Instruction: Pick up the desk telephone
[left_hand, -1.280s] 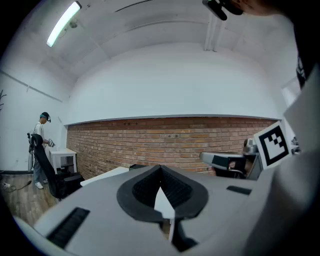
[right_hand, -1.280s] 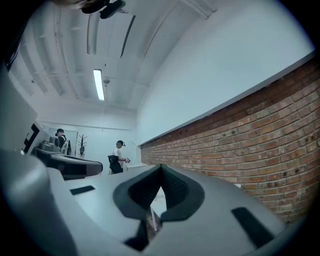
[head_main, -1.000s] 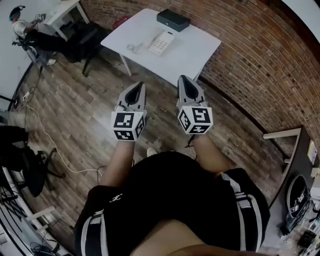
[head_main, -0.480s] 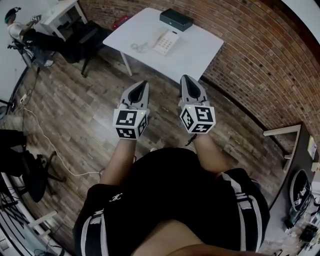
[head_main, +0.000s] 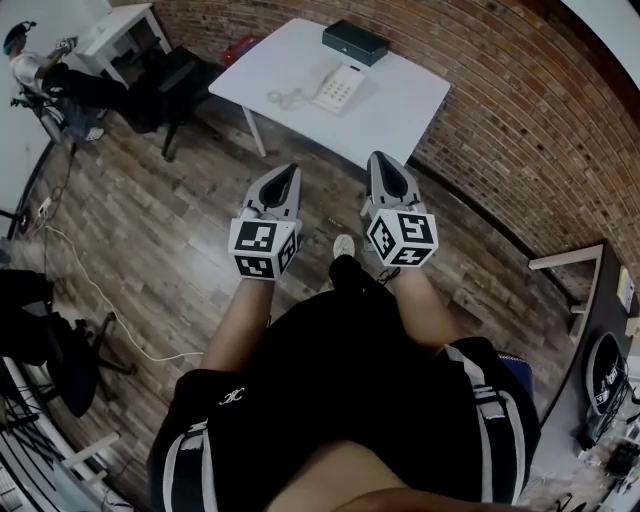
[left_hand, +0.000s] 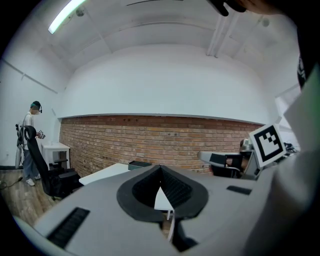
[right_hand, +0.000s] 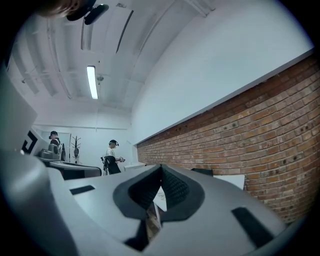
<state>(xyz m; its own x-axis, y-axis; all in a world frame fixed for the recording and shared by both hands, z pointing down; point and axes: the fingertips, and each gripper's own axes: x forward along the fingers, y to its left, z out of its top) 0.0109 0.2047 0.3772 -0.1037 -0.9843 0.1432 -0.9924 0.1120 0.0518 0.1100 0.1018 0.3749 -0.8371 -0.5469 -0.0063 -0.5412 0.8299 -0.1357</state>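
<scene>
A white desk telephone (head_main: 338, 87) with a coiled cord lies on a white table (head_main: 400, 110) by the brick wall, far ahead of me. My left gripper (head_main: 291, 169) and right gripper (head_main: 378, 157) hang side by side over the wood floor, short of the table, both shut and empty. In the left gripper view the jaws (left_hand: 161, 167) meet at the tips, with the table (left_hand: 102, 174) behind them. The right gripper view shows closed jaws (right_hand: 160, 167) and a bit of tabletop (right_hand: 227, 181) past them. The phone is hidden in both gripper views.
A dark box (head_main: 355, 40) sits at the table's far edge, behind the phone. A black office chair (head_main: 170, 75) and a small white desk (head_main: 120, 25) stand to the left, near a person (head_main: 30, 62). A cable (head_main: 90, 290) trails over the floor at left.
The table and phone have come slightly nearer in the head view as I step forward. A shoe now shows between the grippers. Both grippers stay shut.
</scene>
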